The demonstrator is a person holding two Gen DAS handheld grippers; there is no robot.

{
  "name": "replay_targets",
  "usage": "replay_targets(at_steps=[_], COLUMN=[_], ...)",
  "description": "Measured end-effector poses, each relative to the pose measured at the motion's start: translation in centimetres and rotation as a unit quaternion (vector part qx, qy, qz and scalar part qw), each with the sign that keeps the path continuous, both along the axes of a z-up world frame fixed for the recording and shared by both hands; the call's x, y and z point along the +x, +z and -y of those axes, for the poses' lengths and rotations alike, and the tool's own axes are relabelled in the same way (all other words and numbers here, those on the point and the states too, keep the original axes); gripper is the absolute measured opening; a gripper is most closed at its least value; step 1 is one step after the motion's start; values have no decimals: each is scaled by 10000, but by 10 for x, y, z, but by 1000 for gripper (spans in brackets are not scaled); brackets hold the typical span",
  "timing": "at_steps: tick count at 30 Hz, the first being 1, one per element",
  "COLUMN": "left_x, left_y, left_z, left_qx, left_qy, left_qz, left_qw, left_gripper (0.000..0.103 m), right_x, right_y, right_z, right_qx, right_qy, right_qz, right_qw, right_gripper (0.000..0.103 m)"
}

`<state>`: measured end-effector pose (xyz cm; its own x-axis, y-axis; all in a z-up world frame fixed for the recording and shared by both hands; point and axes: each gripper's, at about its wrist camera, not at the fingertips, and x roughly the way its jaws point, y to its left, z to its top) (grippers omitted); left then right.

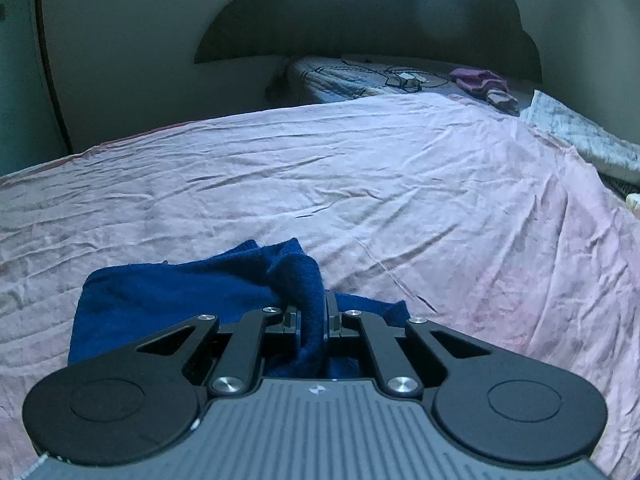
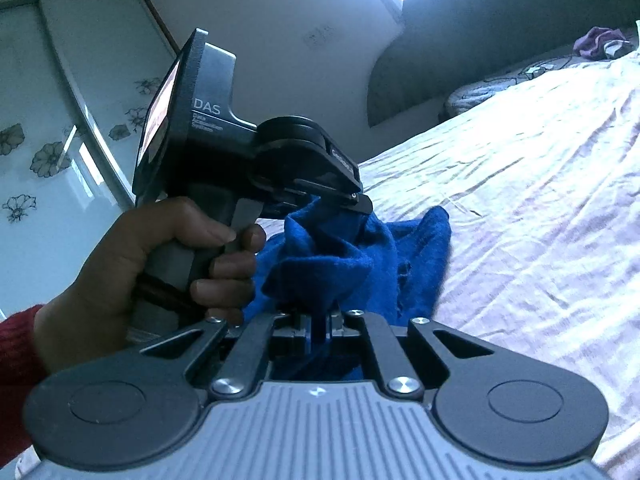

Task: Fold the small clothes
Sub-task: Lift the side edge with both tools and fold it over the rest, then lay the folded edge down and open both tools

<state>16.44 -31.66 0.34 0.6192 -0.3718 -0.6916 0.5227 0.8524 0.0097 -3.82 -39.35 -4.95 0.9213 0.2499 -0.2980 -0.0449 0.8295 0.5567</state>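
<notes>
A small dark blue knitted garment (image 1: 180,292) lies bunched on the pink bedsheet (image 1: 320,168). My left gripper (image 1: 313,320) is shut on a raised fold of it. In the right wrist view my right gripper (image 2: 319,326) is shut on another part of the same blue garment (image 2: 340,248). The left gripper (image 2: 352,200) shows there too, held by a hand (image 2: 160,256), clamped on the cloth just ahead of and above my right one. The garment hangs lifted between the two grippers, its rest resting on the sheet.
A quilted blanket (image 1: 344,80) with cables and a purple cloth (image 1: 480,80) lie at the far end of the bed. A white patterned cloth (image 1: 580,136) is at the right. A wardrobe with flower-print doors (image 2: 48,152) stands to the left. A dark headboard (image 1: 360,20) is behind.
</notes>
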Motion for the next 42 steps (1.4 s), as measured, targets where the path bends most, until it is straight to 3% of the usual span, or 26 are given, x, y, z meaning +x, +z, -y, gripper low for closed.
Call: replay_targets(at_steps=[16, 19, 22, 24, 26, 32, 34, 35, 37, 40, 42], left_x=[-12, -13, -14, -15, -19, -28, -35, -37, -44, -52, -59], left_y=[-19, -18, -7, 4, 16, 38, 33, 29, 18, 2, -7], left_z=[21, 22, 18, 14, 9, -36, -62, -76, -106, -138, -151], left_qx=[391, 331, 76, -143, -306, -551, -407, -323, -162, 61, 99], left_qy=[-167, -279, -360, -399, -374, -110, 51, 118, 293, 538, 558], left_qz=[7, -74, -54, 37, 229, 544, 584, 597, 617, 633, 624], left_qw=[9991, 9990, 9993, 9991, 9986, 9969, 9974, 9976, 9975, 9965, 9964], left_gripper=[11, 23, 44, 65, 75, 84, 84, 84, 84, 83, 84], right_x=[-9, -7, -5, -7, -7, -10, -14, -17, -25, -29, -18], right_y=[-8, -7, -8, -11, -12, -19, -21, -21, -19, 0, 17], right_z=[8, 8, 10, 12, 12, 18, 23, 26, 30, 24, 16], right_qx=[147, 143, 246, 306, 285, 518, 630, 663, 658, -90, -469], right_qy=[-59, -82, -146, -124, -139, -126, -223, -318, -501, -764, -550], right_qz=[-221, -299, -410, -454, -500, -607, -672, -708, -563, -416, -325], right_qw=[9996, 9994, 9988, 9984, 9982, 9967, 9955, 9948, 9950, 9962, 9969], right_gripper=[6, 6, 6, 6, 7, 13, 27, 42, 44, 46, 46])
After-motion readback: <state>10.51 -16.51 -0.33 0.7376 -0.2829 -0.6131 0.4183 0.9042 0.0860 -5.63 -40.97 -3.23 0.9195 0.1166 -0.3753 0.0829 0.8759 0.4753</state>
